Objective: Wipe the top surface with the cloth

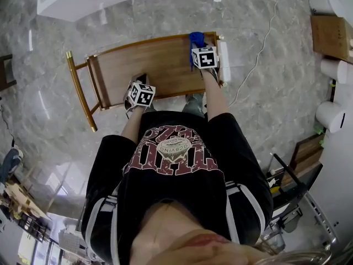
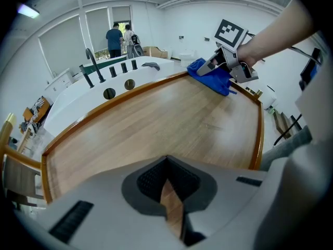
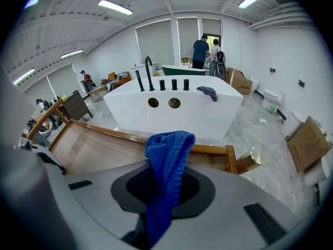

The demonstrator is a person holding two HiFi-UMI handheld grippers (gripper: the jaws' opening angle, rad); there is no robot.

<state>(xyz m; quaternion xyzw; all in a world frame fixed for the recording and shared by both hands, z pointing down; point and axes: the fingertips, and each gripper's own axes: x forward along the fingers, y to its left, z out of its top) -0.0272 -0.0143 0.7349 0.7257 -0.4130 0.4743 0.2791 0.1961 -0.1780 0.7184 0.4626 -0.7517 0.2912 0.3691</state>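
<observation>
A blue cloth (image 3: 165, 165) is pinched in my right gripper (image 3: 165, 189), which is shut on it. In the head view the cloth (image 1: 195, 40) lies on the far right corner of the wooden table top (image 1: 154, 65), under the right gripper (image 1: 202, 65). The left gripper view shows the cloth (image 2: 213, 76) bunched on the wood next to the raised rim. My left gripper (image 2: 169, 197) is shut with nothing in it, low over the near edge of the top (image 2: 156, 119); its marker cube (image 1: 140, 94) shows at the table's near side.
The table has a raised rim and gold legs (image 1: 80, 87). A white freestanding bathtub (image 3: 171, 108) with black taps stands just beyond it. Cardboard boxes (image 1: 331, 35) and white rolls (image 1: 331, 115) line the right side. Two people (image 3: 205, 51) stand far behind the tub. A cable (image 1: 259, 48) runs over the marble floor.
</observation>
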